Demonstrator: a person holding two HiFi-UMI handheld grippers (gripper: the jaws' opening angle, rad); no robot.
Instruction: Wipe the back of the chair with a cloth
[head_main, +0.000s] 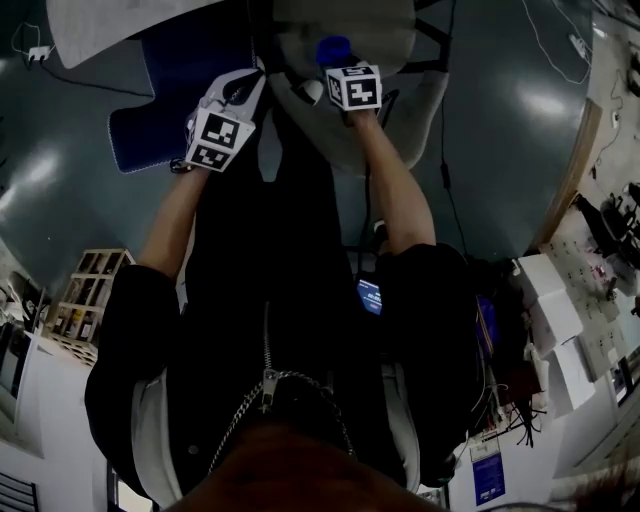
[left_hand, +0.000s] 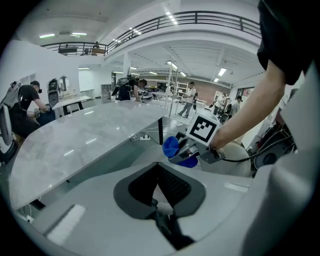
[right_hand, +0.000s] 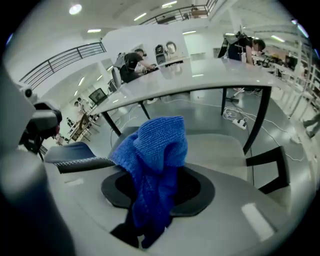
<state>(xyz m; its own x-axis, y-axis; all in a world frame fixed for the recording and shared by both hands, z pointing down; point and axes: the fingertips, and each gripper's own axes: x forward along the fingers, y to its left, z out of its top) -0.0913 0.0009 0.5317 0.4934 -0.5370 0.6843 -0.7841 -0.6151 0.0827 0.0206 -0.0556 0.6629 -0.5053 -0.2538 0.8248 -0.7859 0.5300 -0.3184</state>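
Observation:
My right gripper (head_main: 335, 62) is shut on a blue cloth (head_main: 333, 48), held over the top of a pale grey chair (head_main: 400, 120) straight ahead. In the right gripper view the cloth (right_hand: 156, 165) hangs bunched from the jaws and hides them, with the grey chair (right_hand: 225, 147) beyond it. My left gripper (head_main: 230, 92) is beside the right one, to its left, over the chair's edge. In the left gripper view its dark jaws (left_hand: 164, 212) look shut with nothing in them. The right gripper (left_hand: 192, 147) and the cloth (left_hand: 172, 147) show ahead, in front of the chair (left_hand: 240, 155).
A long marble-topped table (left_hand: 80, 140) stands past the chair, with a power strip and cables on the floor under it. A dark blue chair (head_main: 150, 130) is at the left. Several people work at desks far behind. Boxes and shelves line the room's edges.

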